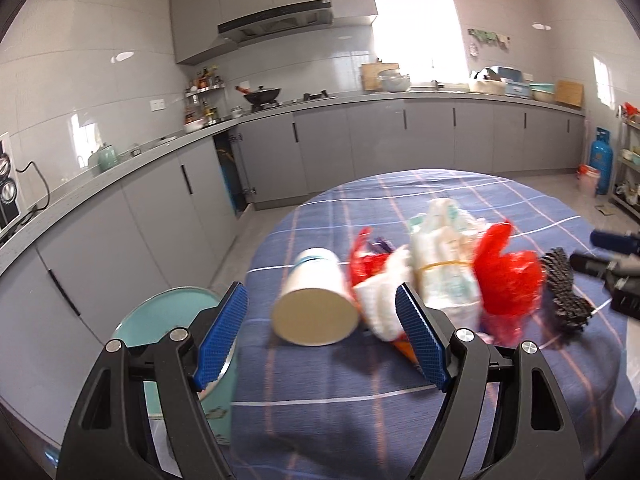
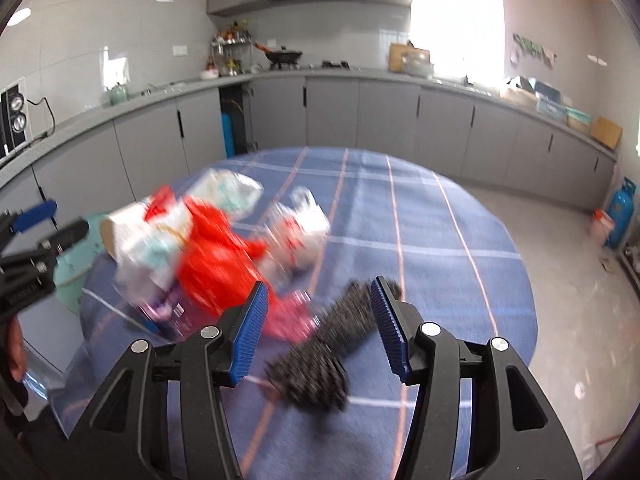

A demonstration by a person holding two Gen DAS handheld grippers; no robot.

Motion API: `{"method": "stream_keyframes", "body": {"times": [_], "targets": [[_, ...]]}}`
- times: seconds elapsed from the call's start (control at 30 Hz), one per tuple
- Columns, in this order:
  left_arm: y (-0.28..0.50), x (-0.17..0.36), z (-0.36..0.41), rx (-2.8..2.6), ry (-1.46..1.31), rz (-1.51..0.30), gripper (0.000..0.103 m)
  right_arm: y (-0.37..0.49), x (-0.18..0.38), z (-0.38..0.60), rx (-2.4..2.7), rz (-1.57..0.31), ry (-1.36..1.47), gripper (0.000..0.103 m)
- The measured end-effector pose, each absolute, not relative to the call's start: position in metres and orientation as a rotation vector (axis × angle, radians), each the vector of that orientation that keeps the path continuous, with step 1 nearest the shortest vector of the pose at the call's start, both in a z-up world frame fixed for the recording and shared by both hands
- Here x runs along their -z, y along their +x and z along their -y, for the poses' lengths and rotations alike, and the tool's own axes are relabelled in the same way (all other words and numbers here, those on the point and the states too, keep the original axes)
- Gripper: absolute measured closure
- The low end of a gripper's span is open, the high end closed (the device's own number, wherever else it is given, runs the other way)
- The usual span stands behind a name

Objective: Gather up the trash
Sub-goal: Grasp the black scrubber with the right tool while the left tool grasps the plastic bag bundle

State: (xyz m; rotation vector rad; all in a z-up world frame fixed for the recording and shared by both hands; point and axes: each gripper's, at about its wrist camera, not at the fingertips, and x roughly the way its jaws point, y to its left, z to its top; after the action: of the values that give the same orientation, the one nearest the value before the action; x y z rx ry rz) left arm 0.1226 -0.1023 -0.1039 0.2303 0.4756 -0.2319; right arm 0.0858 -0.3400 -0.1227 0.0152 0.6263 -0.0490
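A round table [image 1: 400, 420] under a blue plaid cloth [image 2: 432, 240] stands in the middle of a kitchen. Grey cabinets [image 1: 400, 144] run along the walls from nine o'clock round to three, under a grey counter [image 2: 360, 74]. A range hood [image 1: 276, 20] hangs at twelve, with a wok [image 1: 262, 94] on the stove below it. A bright window [image 1: 416, 28] sits at one o'clock. A blue gas cylinder [image 1: 601, 160] stands on the pale tiled floor at three. A teal bin [image 1: 176, 312] stands just beside the table's edge at eight o'clock in the left view.

The trash lies in a blurred heap on the cloth: a white can [image 1: 316, 300] on its side, a red bag [image 1: 508, 276], a banded white bundle [image 1: 444, 256] and a crumpled white wrapper [image 2: 300, 224]. A dark speckled rag [image 2: 320, 352] lies just apart from the heap, toward the near edge.

The left gripper [image 1: 320, 332] hovers with its blue pads spread wide, the can in line between them in the picture, untouched. The right gripper [image 2: 316, 332] is also released, its pads apart over the rag without pressing on it. In the left view it shows at three o'clock, beyond the rag.
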Motion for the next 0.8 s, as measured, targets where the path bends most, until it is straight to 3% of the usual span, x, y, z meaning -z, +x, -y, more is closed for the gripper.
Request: {"method": "stream_keyframes", "body": {"times": [0.17, 0.47, 0.63, 0.7, 0.77, 0.8], "targets": [[0.118, 0.105, 0.125, 0.275, 0.241, -0.478, 0.028, 0.076, 0.140, 0.350, 0.047, -0.651, 0.055, 0.043], [0.122, 0.123, 0.162, 0.344, 0.282, -0.531, 0.028, 0.084, 0.156, 0.355, 0.018, -0.700, 0.123, 0.042], [0.129, 0.133, 0.166, 0.386, 0.280, -0.587, 0.052, 0.088, 0.165, 0.356, 0.001, -0.729, 0.137, 0.044], [0.129, 0.133, 0.169, 0.409, 0.286, -0.592, 0.067, 0.088, 0.167, 0.355, -0.013, -0.738, 0.136, 0.052], [0.127, 0.134, 0.171, 0.420, 0.293, -0.594, 0.070, 0.090, 0.167, 0.353, -0.023, -0.755, 0.133, 0.073], [0.127, 0.133, 0.172, 0.431, 0.289, -0.598, 0.078, 0.090, 0.169, 0.353, -0.031, -0.762, 0.129, 0.078]]}}
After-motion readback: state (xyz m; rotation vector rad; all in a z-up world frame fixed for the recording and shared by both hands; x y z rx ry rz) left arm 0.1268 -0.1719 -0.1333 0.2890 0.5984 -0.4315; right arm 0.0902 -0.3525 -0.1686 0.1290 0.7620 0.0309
